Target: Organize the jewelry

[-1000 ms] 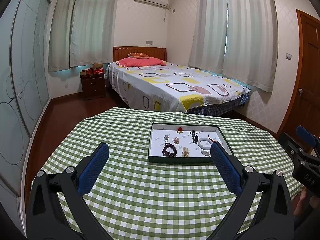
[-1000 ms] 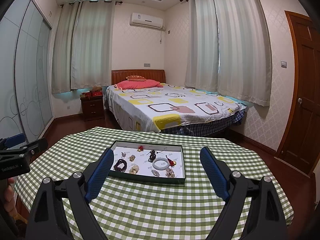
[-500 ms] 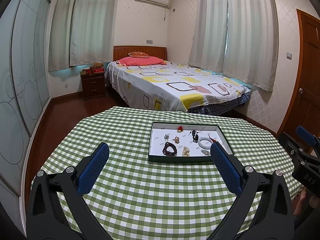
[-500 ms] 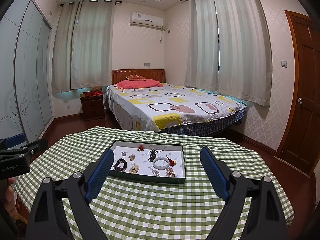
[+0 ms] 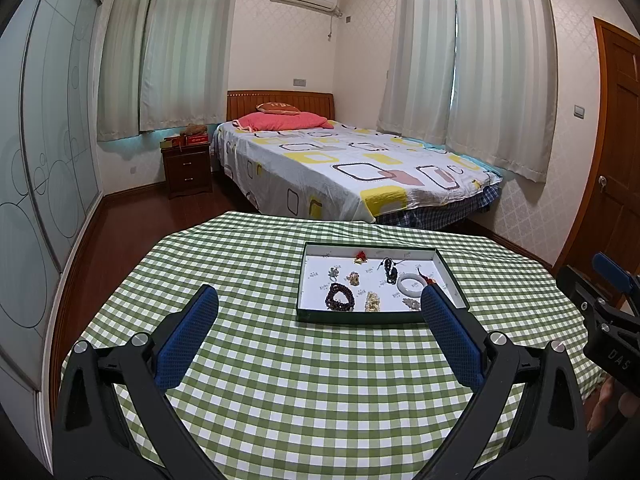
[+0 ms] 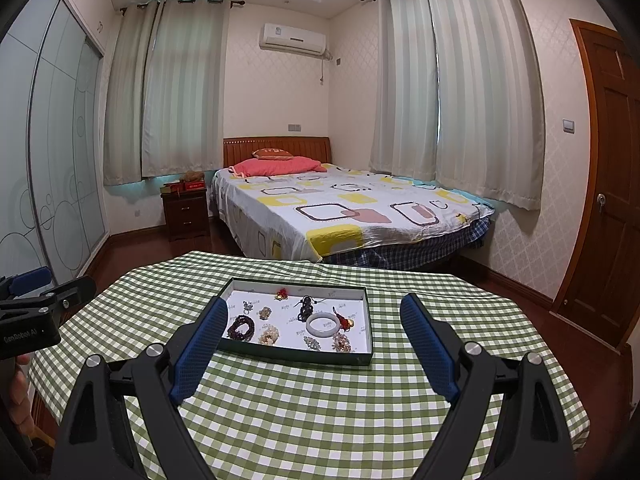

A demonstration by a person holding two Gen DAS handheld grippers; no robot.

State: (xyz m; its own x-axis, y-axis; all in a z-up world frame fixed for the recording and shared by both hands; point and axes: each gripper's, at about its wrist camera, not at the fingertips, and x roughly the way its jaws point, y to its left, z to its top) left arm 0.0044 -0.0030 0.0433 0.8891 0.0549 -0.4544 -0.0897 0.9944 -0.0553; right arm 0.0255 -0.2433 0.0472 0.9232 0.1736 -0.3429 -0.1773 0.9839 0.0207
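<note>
A dark green tray [image 5: 360, 316] with a white floor lies on the checked table; it also shows in the right wrist view [image 6: 296, 353]. It holds several jewelry pieces: a dark bead bracelet [image 5: 340, 297] [image 6: 241, 326], a white bangle [image 5: 410, 282] [image 6: 322, 323], a black pendant [image 5: 389, 270] [image 6: 307, 306], a red charm [image 5: 361, 257] [image 6: 282, 293], small gold pieces [image 5: 373, 301] [image 6: 268, 334]. My left gripper [image 5: 318, 312] is open and empty, held above the table short of the tray. My right gripper [image 6: 314, 320] is open and empty, likewise short of the tray.
The green checked tablecloth [image 5: 280, 360] [image 6: 320, 412] covers the table. Beyond it stand a bed [image 5: 344, 168], a dark nightstand [image 5: 187, 170], a wardrobe [image 5: 36, 140] at left and a wooden door [image 5: 616, 168] at right. Each gripper shows in the other's view [image 5: 604, 320] [image 6: 28, 320].
</note>
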